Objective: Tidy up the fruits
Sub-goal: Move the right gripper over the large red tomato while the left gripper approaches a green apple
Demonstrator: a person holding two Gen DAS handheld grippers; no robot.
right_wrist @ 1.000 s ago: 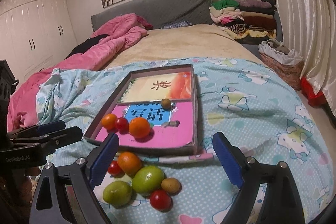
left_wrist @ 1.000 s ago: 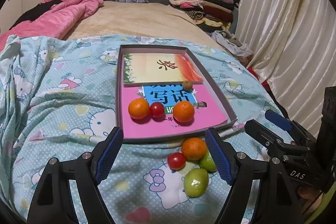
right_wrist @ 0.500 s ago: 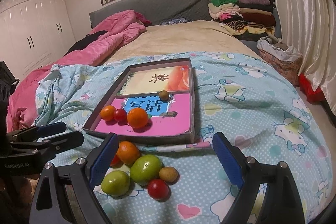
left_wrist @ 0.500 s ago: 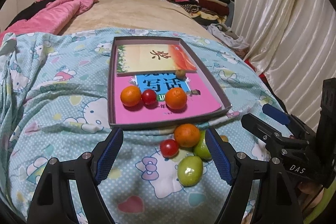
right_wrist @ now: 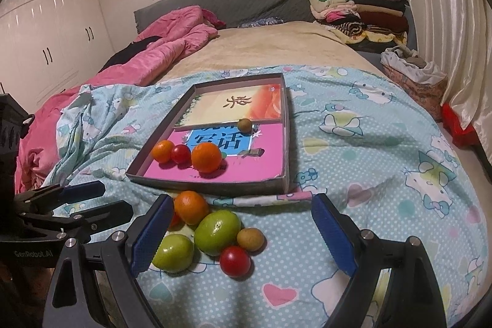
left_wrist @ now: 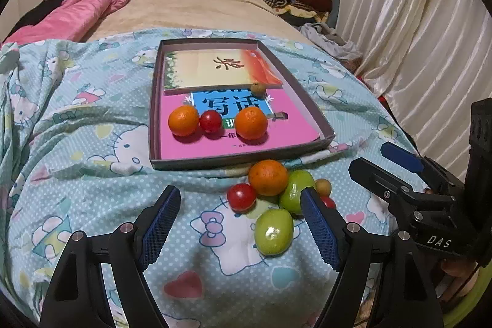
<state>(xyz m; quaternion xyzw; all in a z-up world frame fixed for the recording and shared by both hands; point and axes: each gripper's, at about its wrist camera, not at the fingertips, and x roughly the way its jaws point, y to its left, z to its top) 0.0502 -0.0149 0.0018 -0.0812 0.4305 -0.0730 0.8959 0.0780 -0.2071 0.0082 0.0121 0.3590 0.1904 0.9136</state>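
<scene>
While both claws are hanging wide open and empty over the bed's blanket [left_wrist: 92, 174], the left claw [left_wrist: 240, 223] and right claw [right_wrist: 240, 235] are framing a loose fruit pile [right_wrist: 215, 231] just before the tray [right_wrist: 215, 185], where two oranges [left_wrist: 250, 122], a tomato [left_wrist: 210, 121] and a small brown fruit [left_wrist: 258, 88] are already sitting.

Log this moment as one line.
left gripper: open, empty | right gripper: open, empty | tray: two oranges, tomato, small brown fruit | pile on bedsheet: unsorted
</scene>
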